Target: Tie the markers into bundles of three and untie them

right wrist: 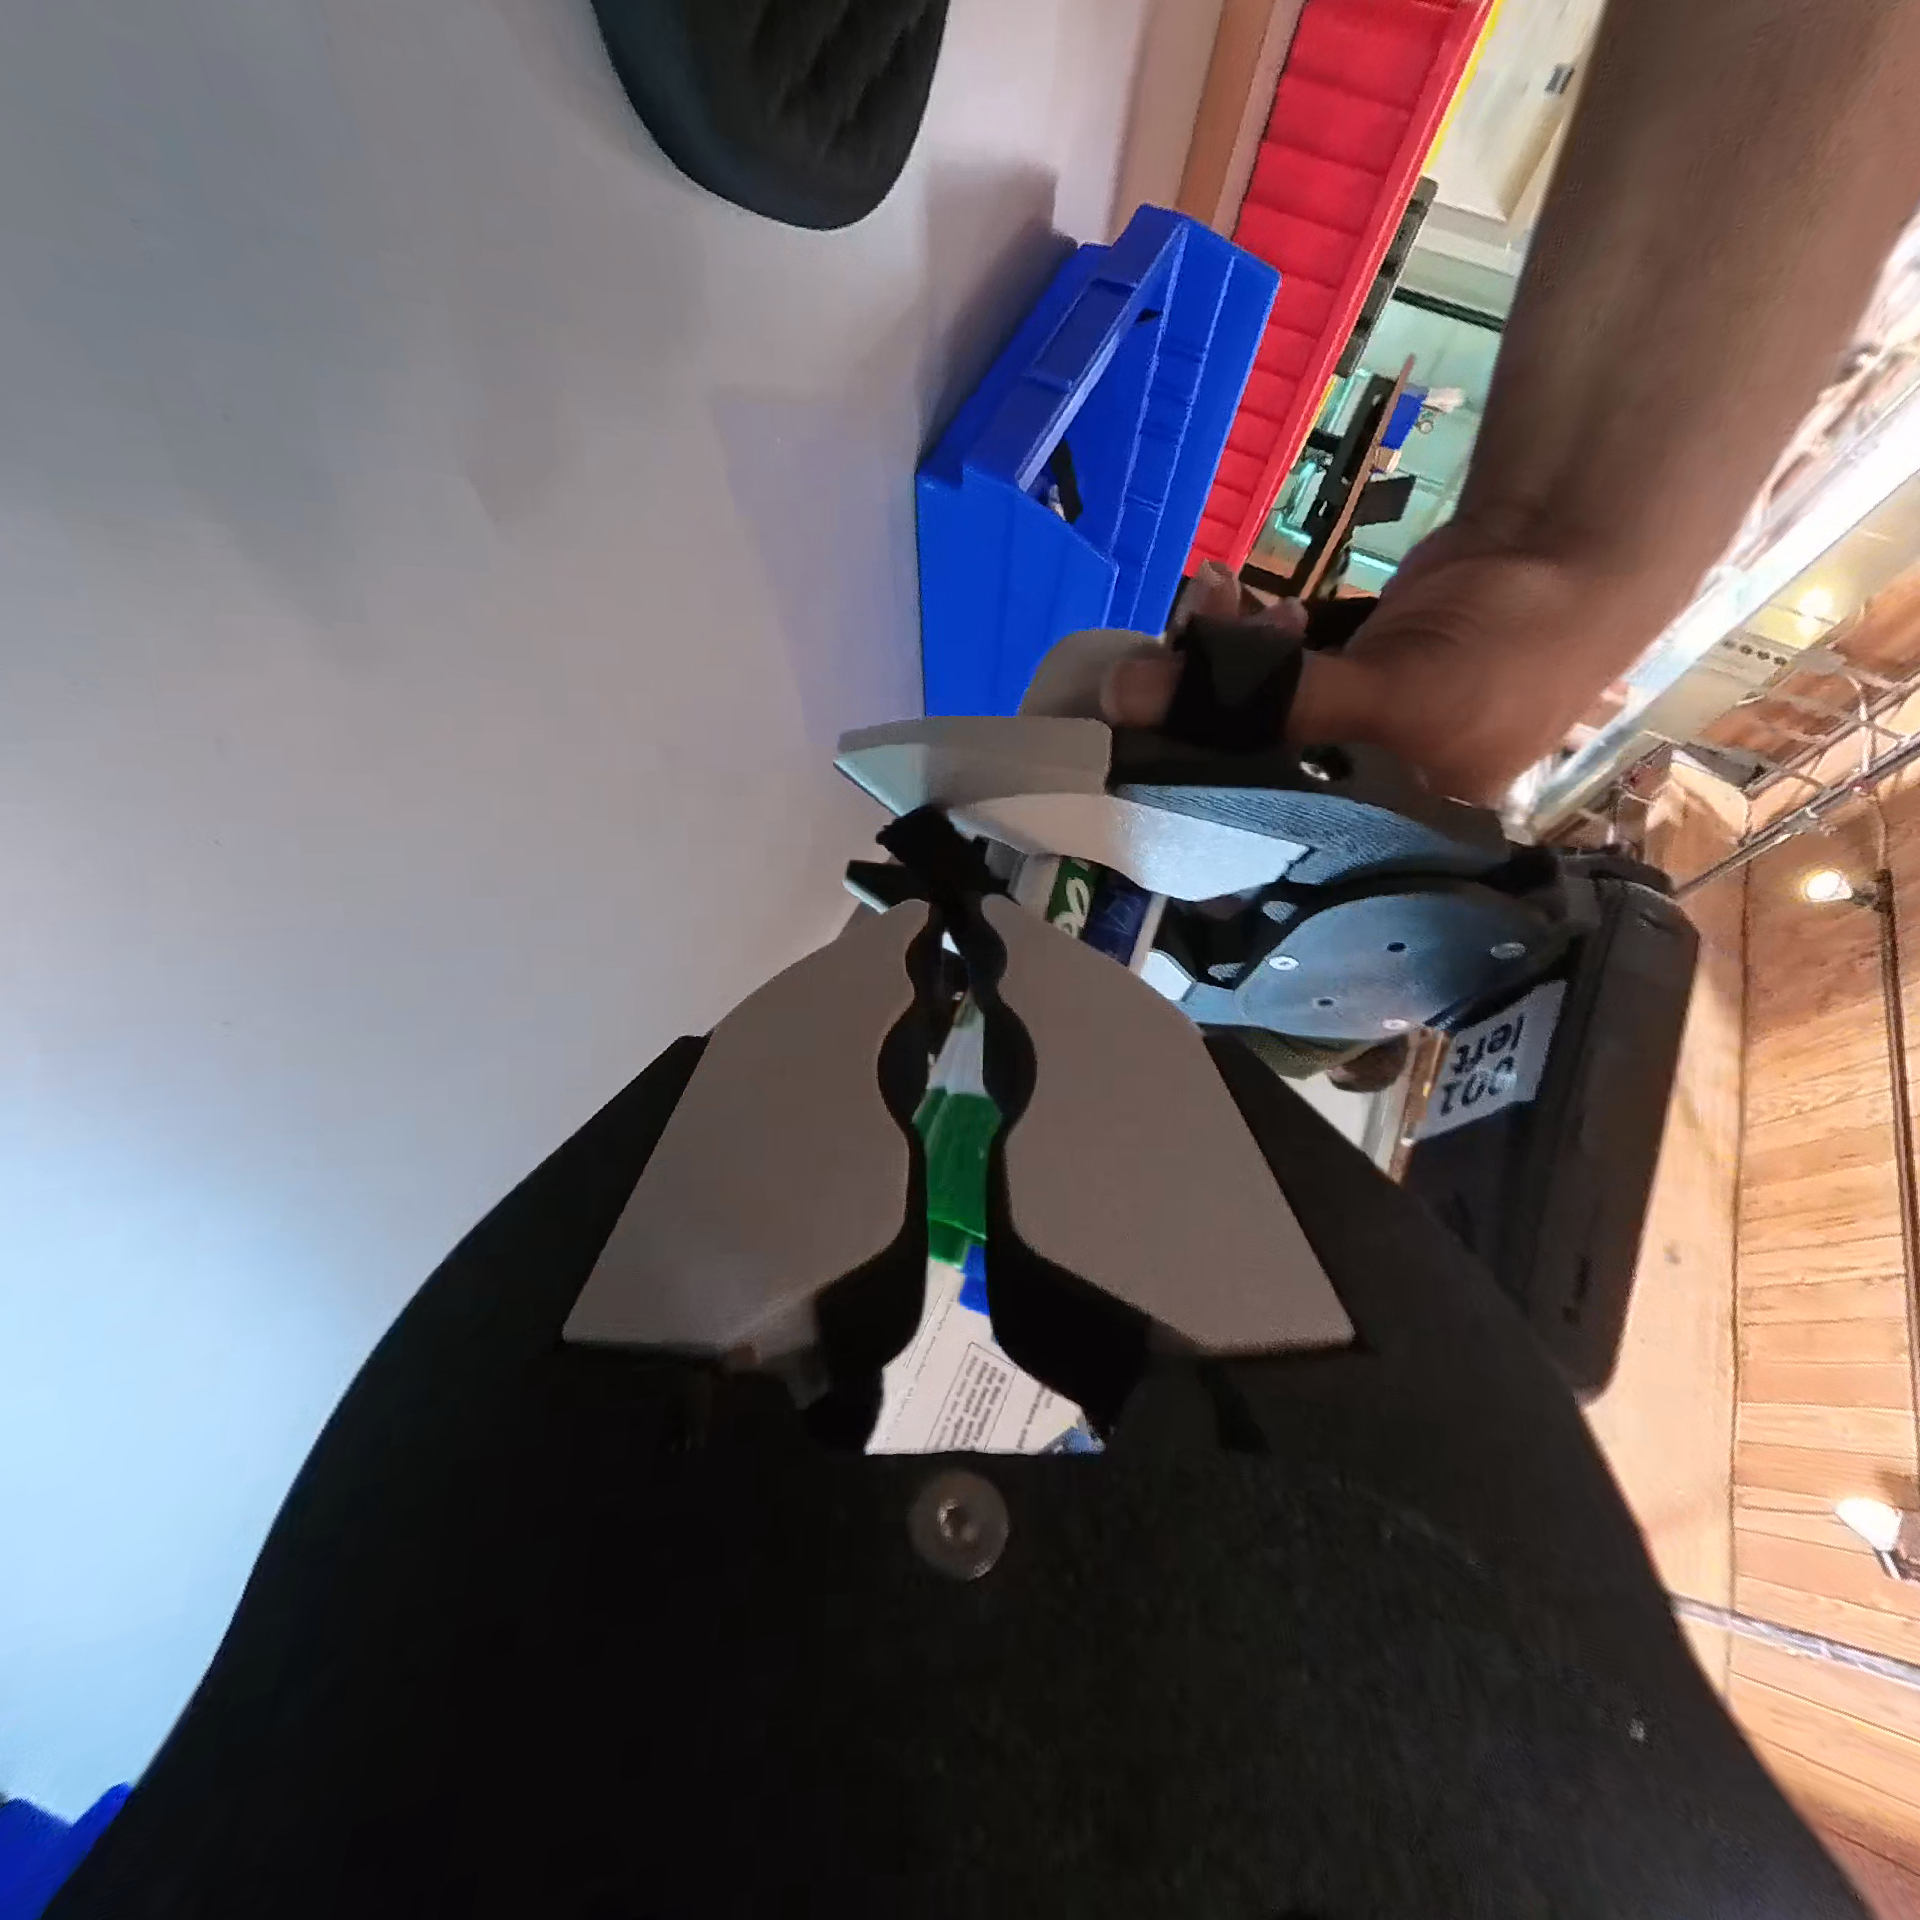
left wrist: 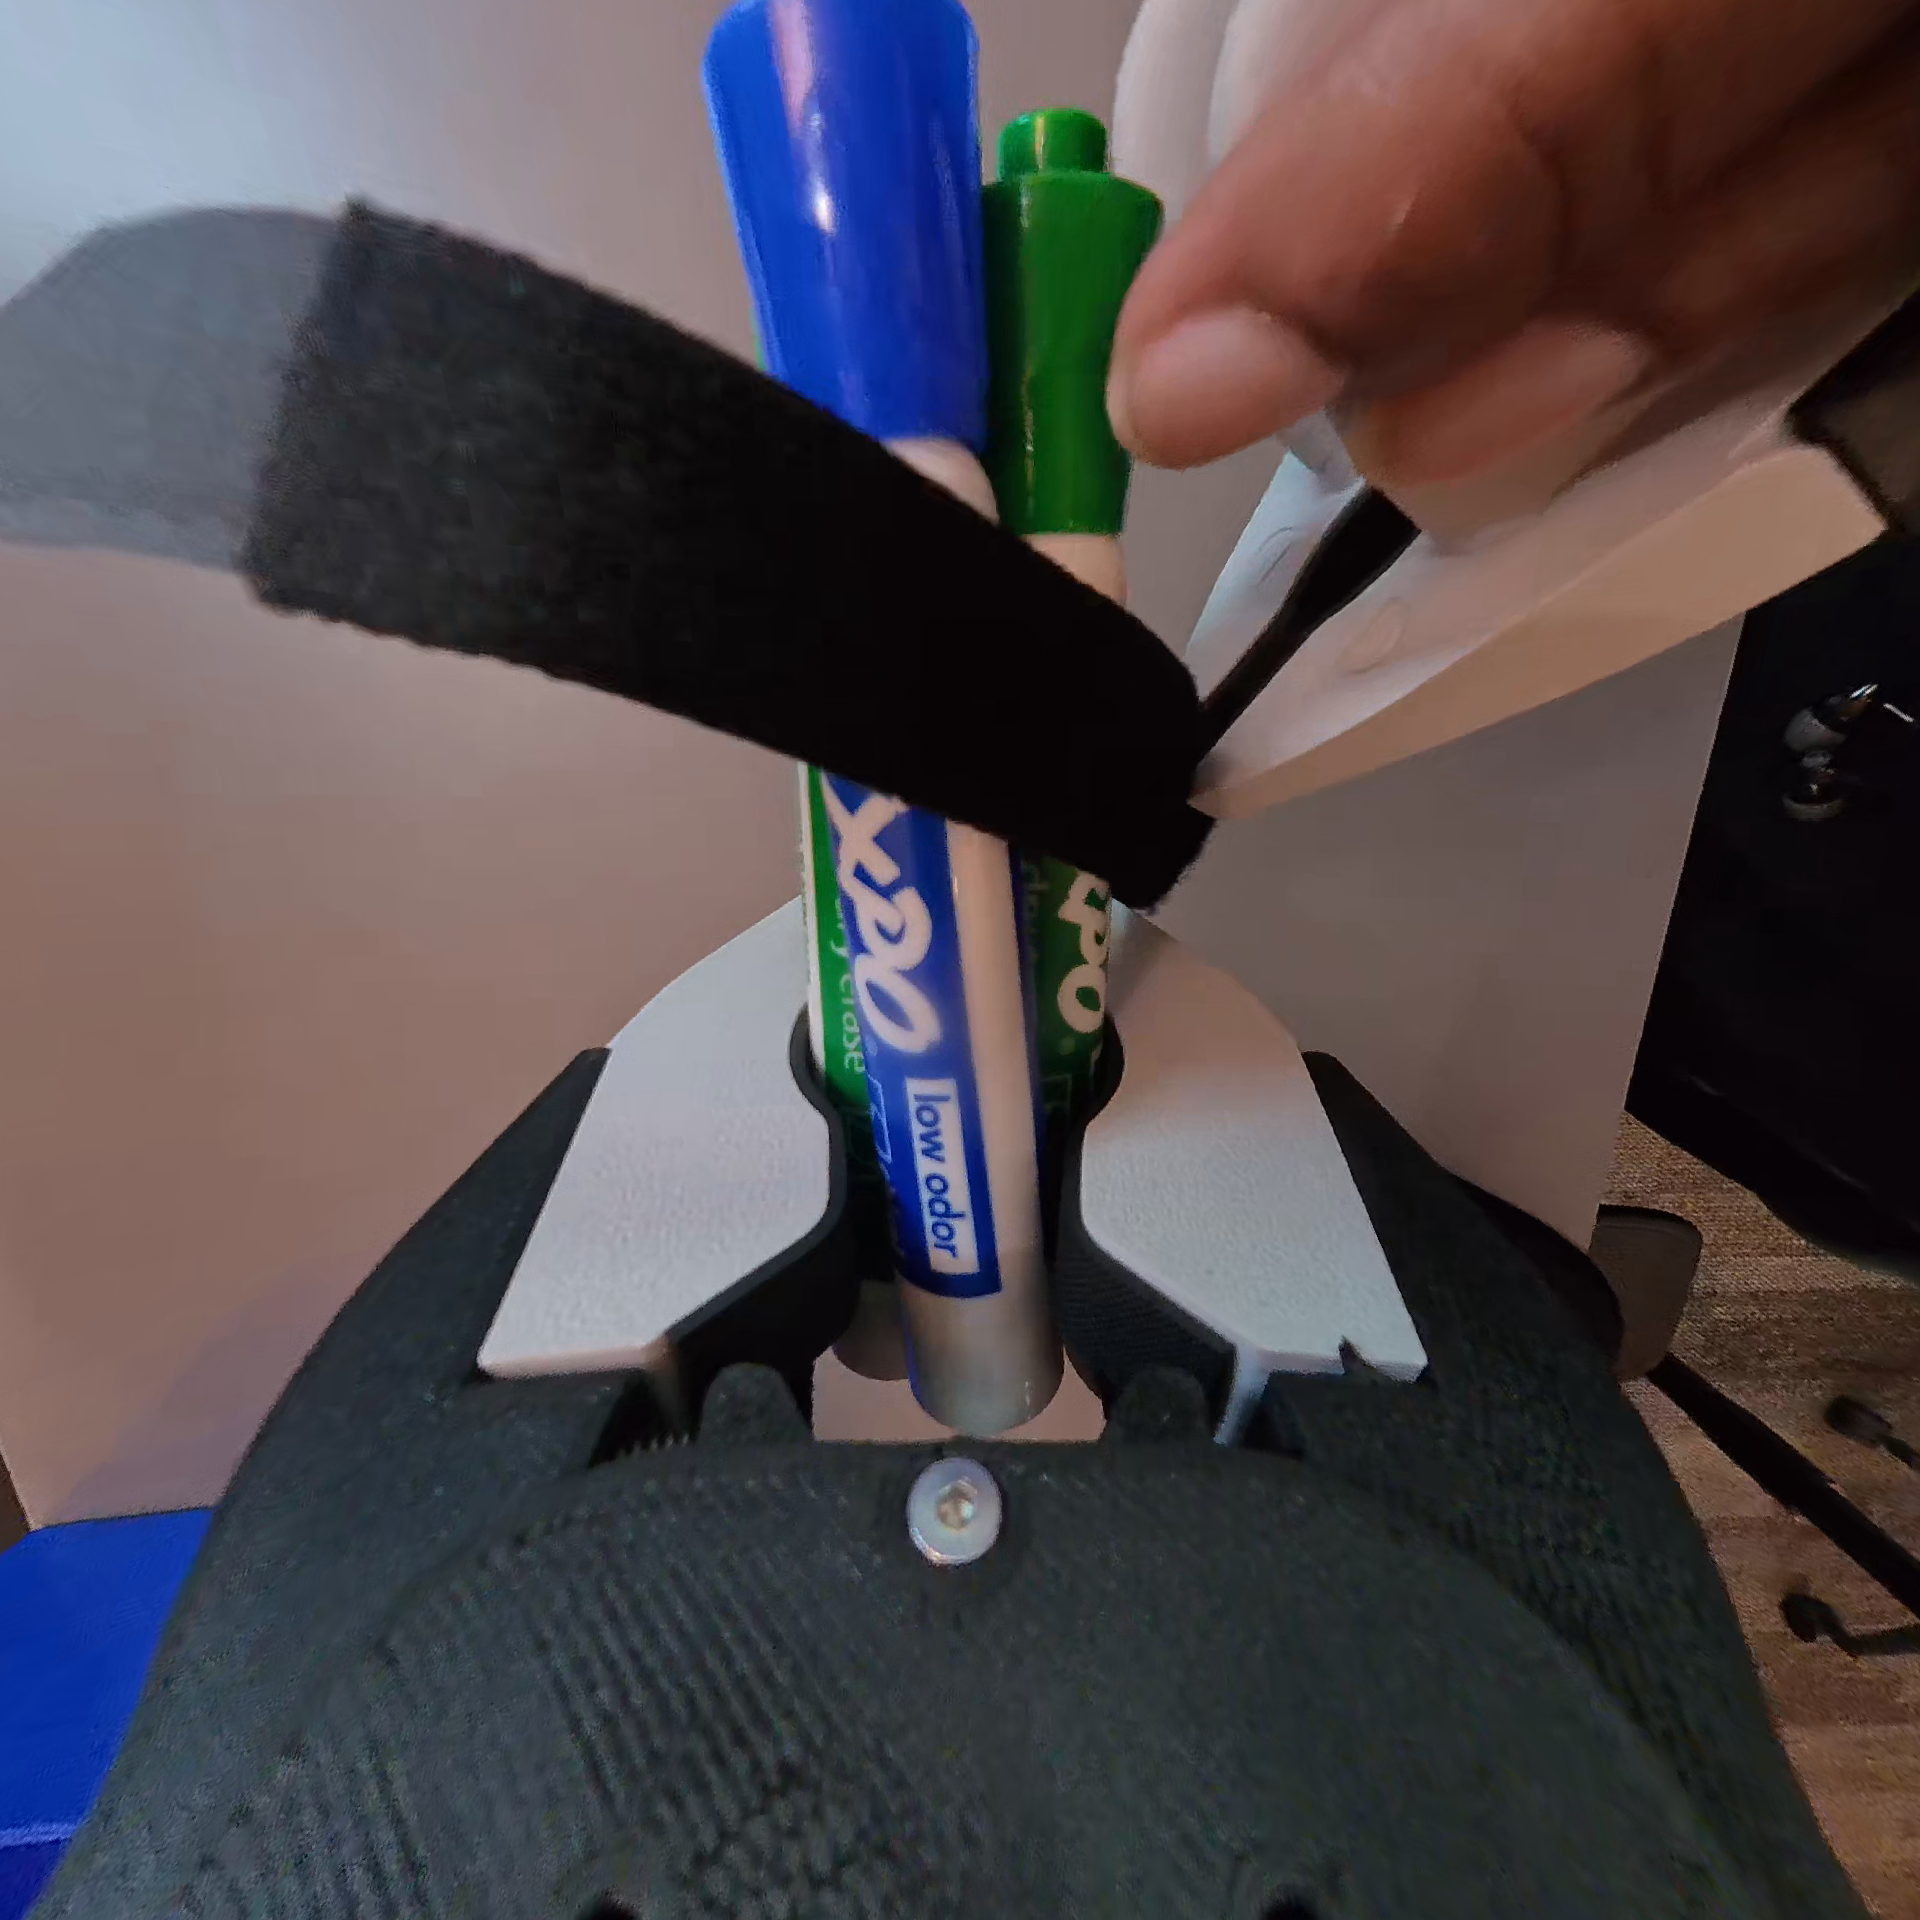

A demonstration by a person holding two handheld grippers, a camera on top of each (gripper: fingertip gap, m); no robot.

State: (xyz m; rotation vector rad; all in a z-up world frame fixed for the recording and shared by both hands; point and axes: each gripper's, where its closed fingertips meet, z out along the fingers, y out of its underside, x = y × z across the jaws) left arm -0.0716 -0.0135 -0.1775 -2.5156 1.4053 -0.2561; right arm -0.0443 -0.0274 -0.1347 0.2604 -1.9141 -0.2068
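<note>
My left gripper (left wrist: 961, 966) is shut on three upright markers: one with a blue cap (left wrist: 862, 229) and two green ones, one showing its cap (left wrist: 1060, 343). A black hook-and-loop strap (left wrist: 675, 561) crosses in front of the markers, slanting down to the right. Its right end is pinched in my right gripper (left wrist: 1210, 769), which a hand (left wrist: 1455, 260) holds. In the right wrist view my right gripper (right wrist: 951, 914) is shut on the strap (right wrist: 935, 852), just in front of the left gripper (right wrist: 862, 821). A green cap (right wrist: 956, 1153) shows between its fingers.
A blue plastic bin (right wrist: 1091, 436) stands on the white table (right wrist: 364, 623), with a red padded panel (right wrist: 1330, 260) behind it. A black rounded object (right wrist: 779, 94) lies at the table's far side. A chair base (left wrist: 1818, 1507) stands on the floor to the right. My hands' fingertips stand some 5 cm from each other.
</note>
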